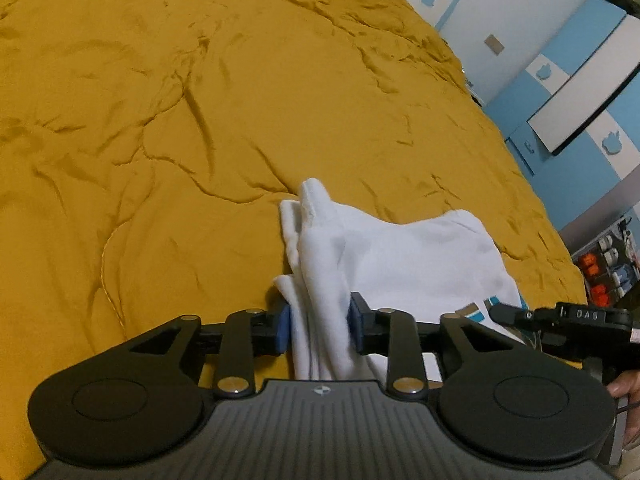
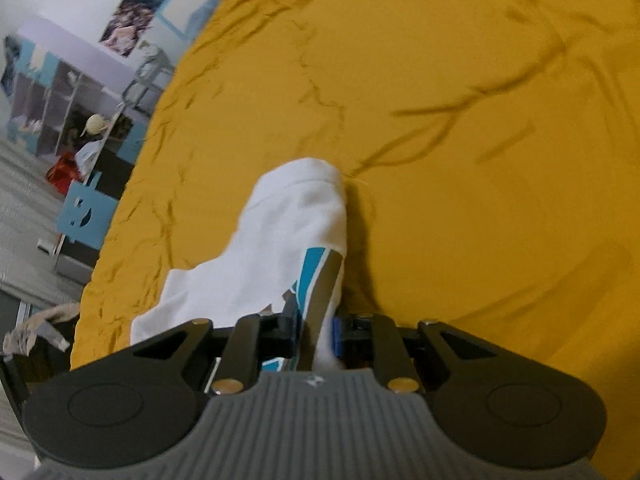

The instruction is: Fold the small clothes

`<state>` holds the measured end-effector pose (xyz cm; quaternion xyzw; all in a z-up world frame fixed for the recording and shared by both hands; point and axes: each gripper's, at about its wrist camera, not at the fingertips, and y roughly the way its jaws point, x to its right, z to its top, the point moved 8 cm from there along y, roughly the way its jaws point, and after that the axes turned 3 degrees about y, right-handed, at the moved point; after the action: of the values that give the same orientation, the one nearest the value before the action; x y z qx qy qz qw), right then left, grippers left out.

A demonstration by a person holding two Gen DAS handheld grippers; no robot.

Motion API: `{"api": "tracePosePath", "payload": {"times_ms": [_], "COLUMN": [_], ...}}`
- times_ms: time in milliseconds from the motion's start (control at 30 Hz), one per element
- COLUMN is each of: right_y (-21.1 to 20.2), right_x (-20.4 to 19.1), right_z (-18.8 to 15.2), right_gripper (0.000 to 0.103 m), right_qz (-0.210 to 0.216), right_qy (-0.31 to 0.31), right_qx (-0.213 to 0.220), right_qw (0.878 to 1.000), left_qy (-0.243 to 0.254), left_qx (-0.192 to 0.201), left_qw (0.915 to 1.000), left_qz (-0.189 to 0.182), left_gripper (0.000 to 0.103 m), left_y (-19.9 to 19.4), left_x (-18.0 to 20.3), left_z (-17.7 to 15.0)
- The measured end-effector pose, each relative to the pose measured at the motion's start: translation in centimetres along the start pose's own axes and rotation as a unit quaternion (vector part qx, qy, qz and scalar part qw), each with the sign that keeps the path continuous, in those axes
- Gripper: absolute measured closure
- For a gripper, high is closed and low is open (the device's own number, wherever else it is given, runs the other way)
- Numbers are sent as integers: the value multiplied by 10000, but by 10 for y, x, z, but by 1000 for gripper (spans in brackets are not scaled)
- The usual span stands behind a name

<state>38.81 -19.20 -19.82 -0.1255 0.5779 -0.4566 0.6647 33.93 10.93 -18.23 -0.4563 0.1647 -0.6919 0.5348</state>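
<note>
We hold the left tool (image 1: 320,326) with its blue pads pressed onto a bunched edge of the white garment (image 1: 400,256), the cloth gathered into thick folds between the fingers. Ahead of this tool and off to its right the garment spreads across the mustard-yellow bedspread (image 1: 180,120), one narrow end poking up straight ahead of the fingers. A teal and grey printed stripe (image 1: 478,307) shows at the hem to the right of the tool, just beside the right tool (image 1: 520,314), which enters that view from the right edge.

In the right wrist view, our right tool (image 2: 316,334) is clamped on the printed part of the same white garment (image 2: 280,248); the teal and grey stripe (image 2: 320,280) runs right into the gap between the pads. From there the cloth rises ahead of the tool in a rounded hump and trails down to its left onto the bedspread (image 2: 460,120). This view is somewhat blurred. Beyond the bed's edge, far to the left of the right tool, stand blue and white shelves (image 2: 52,96).
</note>
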Motion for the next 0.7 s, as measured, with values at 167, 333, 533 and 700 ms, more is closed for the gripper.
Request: {"api": "tracePosePath", "payload": {"times_ms": [167, 333, 533, 700], "right_y": [-2, -24, -39, -5], "right_x": [3, 0, -44, -77], "right_z": [0, 18, 39, 42], "right_gripper": [90, 88, 87, 90], "right_qz": [-9, -472, -475, -789], "right_qy": [90, -245, -1317, -2286], "right_qx": [29, 467, 733, 686], "right_qw": [10000, 9975, 9874, 9679], "left_qy": [33, 344, 600, 971], "left_qx": [103, 321, 868, 436], "left_qw": [9999, 9970, 9929, 9930], "left_qz": [128, 619, 542, 506], "left_gripper": [62, 68, 73, 84], "left_y": [-11, -26, -49, -7], "left_x": [-8, -7, 17, 30], "left_z": [7, 25, 58, 55]}}
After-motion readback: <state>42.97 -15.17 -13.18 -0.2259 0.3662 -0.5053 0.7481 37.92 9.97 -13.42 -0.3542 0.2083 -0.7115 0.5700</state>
